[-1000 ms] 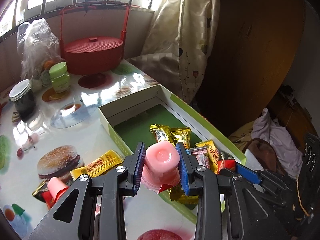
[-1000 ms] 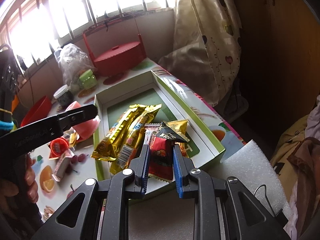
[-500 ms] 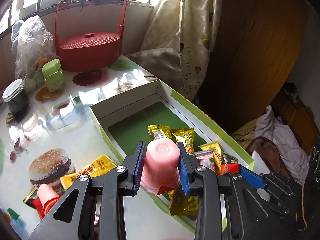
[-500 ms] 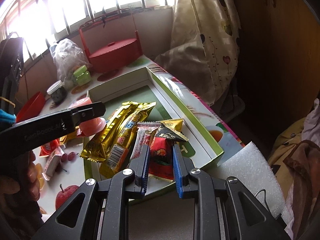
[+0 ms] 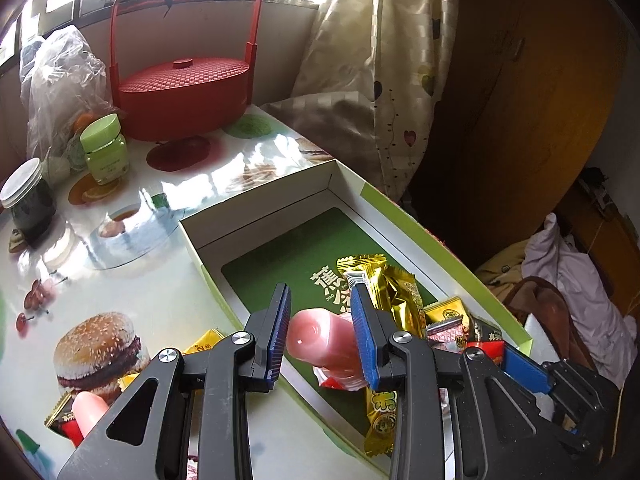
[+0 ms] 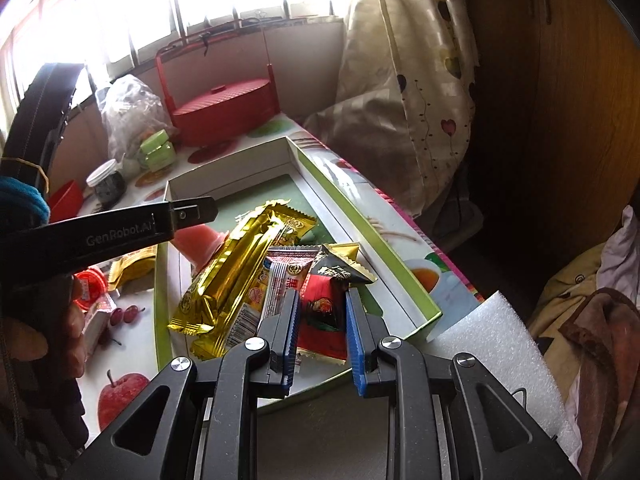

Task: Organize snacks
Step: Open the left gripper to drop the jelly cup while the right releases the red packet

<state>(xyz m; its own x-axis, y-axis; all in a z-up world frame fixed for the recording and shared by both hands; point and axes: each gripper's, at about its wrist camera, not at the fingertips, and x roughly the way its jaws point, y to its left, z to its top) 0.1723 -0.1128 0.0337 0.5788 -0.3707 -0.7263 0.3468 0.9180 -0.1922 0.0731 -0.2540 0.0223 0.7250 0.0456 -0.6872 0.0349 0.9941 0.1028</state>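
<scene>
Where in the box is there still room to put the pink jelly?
The far end of the box, green floor between its white walls and the gold packets, is bare. The near end is crowded with packets. The pink jelly cup hangs above the edge of that bare patch.

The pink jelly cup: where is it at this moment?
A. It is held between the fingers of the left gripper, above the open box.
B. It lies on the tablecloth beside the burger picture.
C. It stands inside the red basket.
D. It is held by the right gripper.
A: the pink jelly cup sits clamped in the left gripper, over the green floor of the open box.
</scene>
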